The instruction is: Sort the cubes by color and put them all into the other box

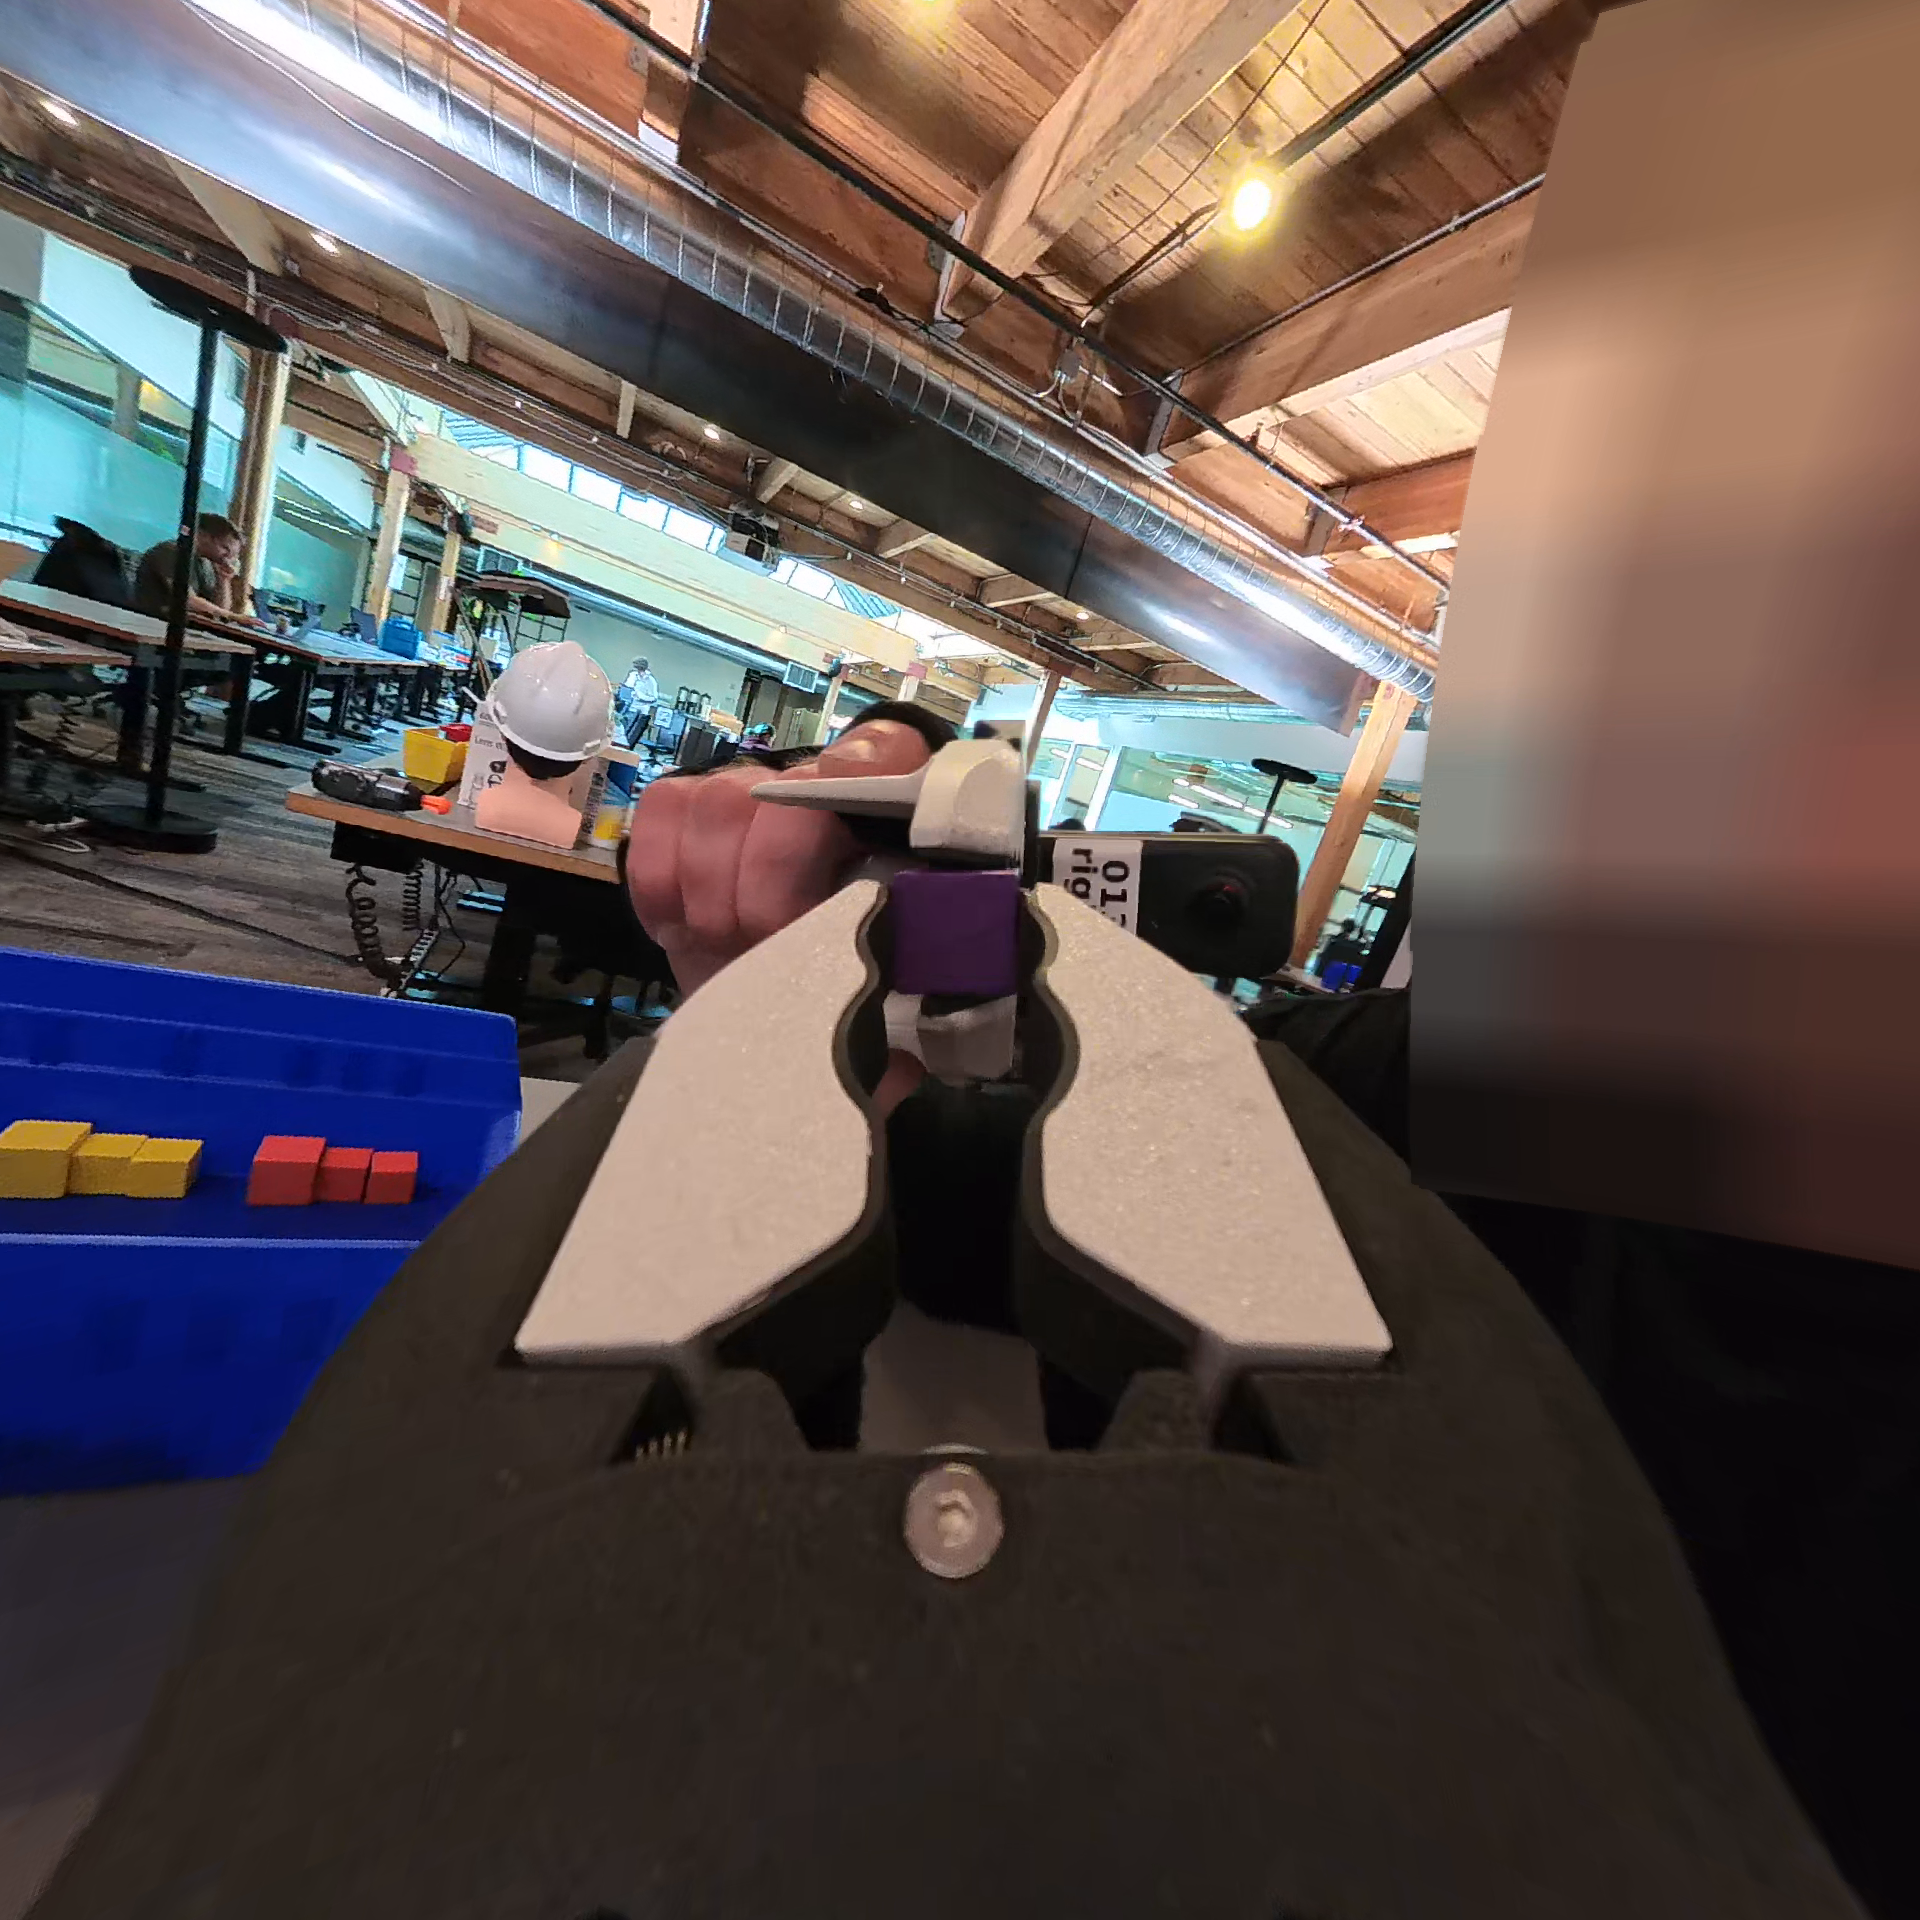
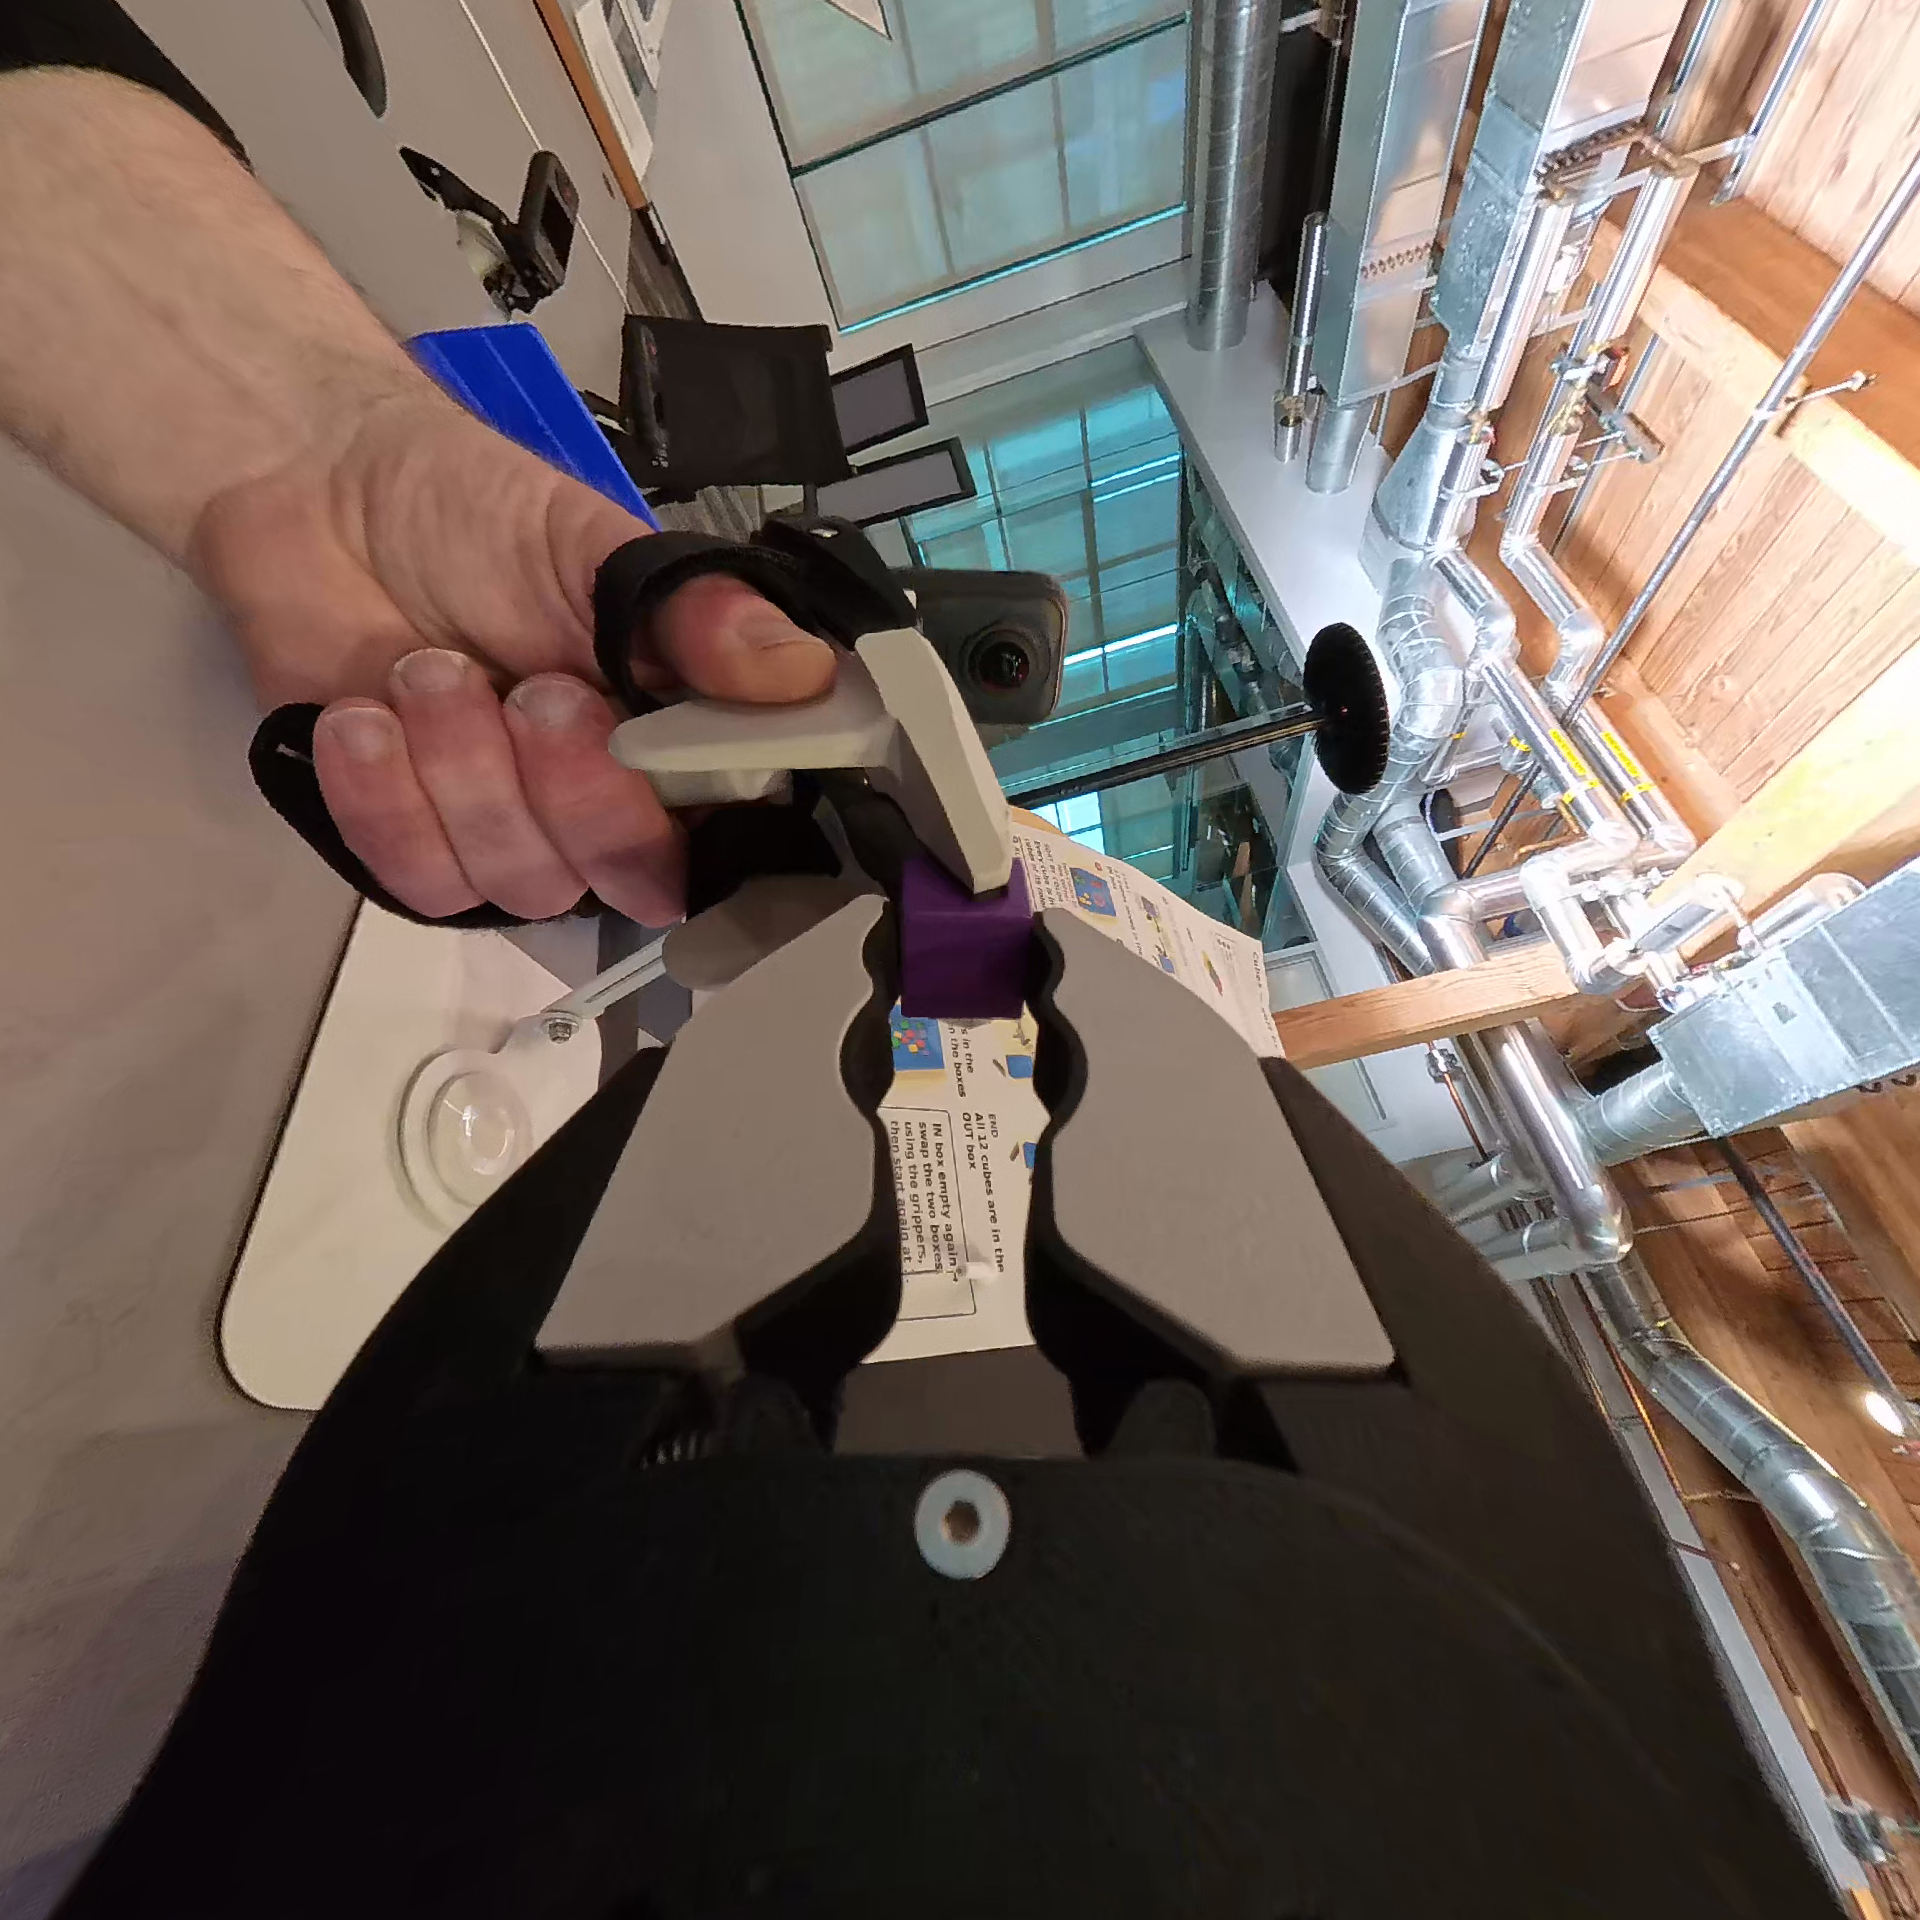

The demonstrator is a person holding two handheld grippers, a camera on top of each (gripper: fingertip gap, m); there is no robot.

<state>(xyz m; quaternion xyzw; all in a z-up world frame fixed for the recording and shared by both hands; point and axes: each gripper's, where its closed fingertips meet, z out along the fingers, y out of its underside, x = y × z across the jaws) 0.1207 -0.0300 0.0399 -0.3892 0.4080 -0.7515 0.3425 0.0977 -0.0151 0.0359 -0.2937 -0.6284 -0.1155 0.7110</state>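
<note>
The purple cube is held in mid-air, well above the worktop, with both pairs of jaws clamped on it at once. The left gripper pinches it from two sides while the right gripper grips the other pair of faces crosswise, a handover between the two. To the left sits the blue box, where three yellow cubes lie in a touching row and three red cubes in another, the rows a little apart. A printed instruction sheet lies on the worktop under the hands. The risk, as I judge it, is in the release: if one gripper lets go while the other's hold is light or off-centre, the cube could twist out and drop outside the box.
</note>
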